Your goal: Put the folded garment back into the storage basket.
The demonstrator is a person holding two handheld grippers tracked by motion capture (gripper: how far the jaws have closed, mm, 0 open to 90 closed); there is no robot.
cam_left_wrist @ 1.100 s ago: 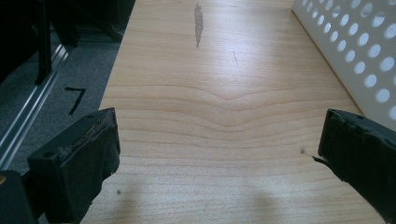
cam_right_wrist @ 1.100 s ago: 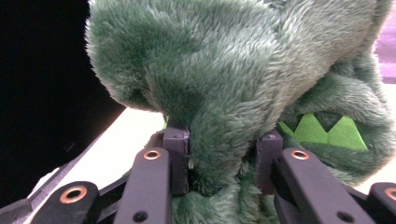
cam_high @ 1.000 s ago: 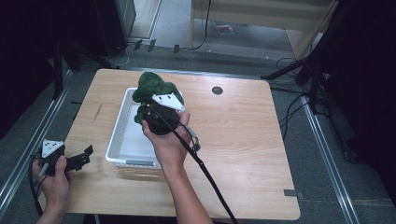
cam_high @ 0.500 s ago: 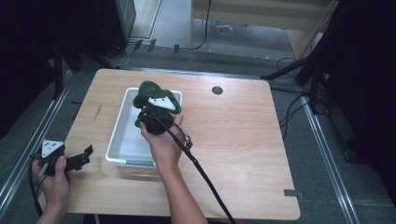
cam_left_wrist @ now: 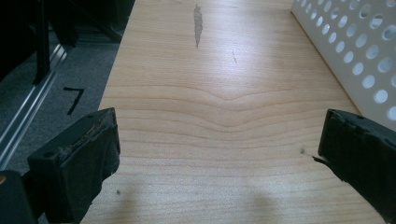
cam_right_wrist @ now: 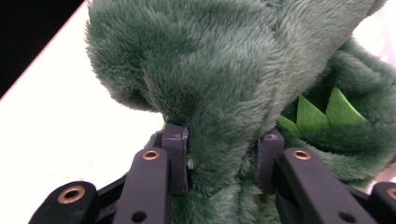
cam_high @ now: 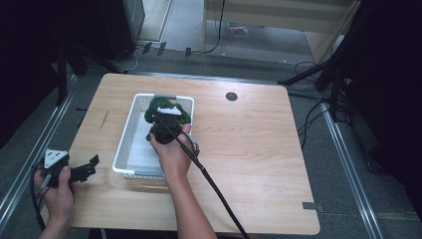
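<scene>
Now the right gripper has its fingers clenched on a green plush toy inside the white basket; left gripper rests released on the table

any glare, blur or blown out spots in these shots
Right gripper view: the white basket floor is blown out, while the green plush toy in the right tongs stays sharp. Left gripper view: soft glare on the wooden table, with the nearby left tongs slightly soft. High view: dark surroundings and an evenly lit tabletop.
</scene>
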